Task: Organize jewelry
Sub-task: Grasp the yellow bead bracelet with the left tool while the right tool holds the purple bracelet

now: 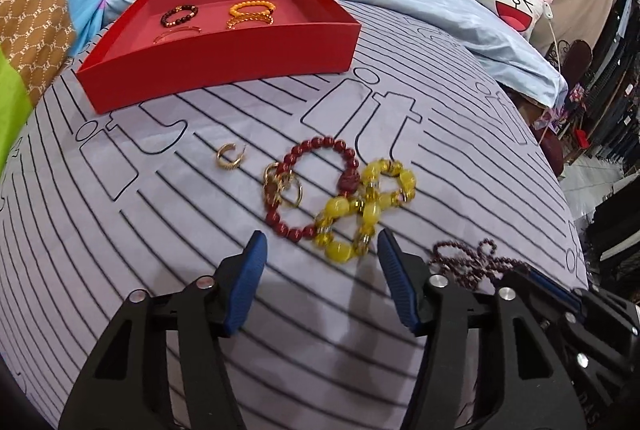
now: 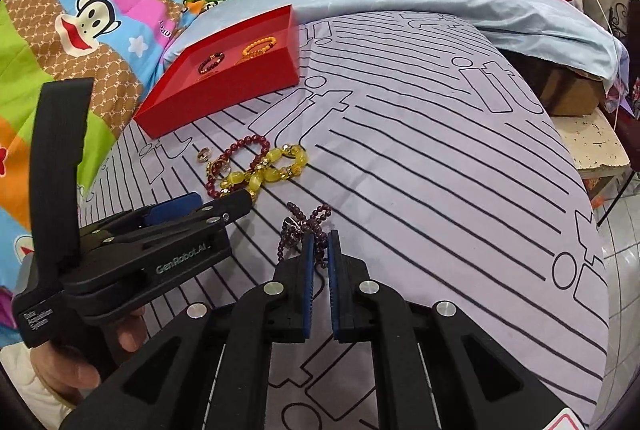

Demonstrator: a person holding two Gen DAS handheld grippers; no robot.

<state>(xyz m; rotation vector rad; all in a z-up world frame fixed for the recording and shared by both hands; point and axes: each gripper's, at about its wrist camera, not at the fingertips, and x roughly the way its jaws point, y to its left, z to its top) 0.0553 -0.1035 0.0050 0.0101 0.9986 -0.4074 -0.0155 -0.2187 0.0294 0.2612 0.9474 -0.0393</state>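
Left gripper [image 1: 320, 246]: jaws wide apart, holding nothing, just short of the yellow bracelet [image 1: 362, 205], which overlaps the red bracelet [image 1: 312, 185]. Right gripper [image 2: 321, 242]: jaws nearly together around strands of the purple necklace [image 2: 304, 226]. Bare striped sheet [image 2: 440, 189] lies to the right. The red tray [image 1: 224, 69], beyond, holds three bracelets.

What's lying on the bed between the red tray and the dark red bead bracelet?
Only striped bedsheet. In the left wrist view, the stretch from the red tray to the dark red bracelet is bare; the gold hoop earring sits off to its left.
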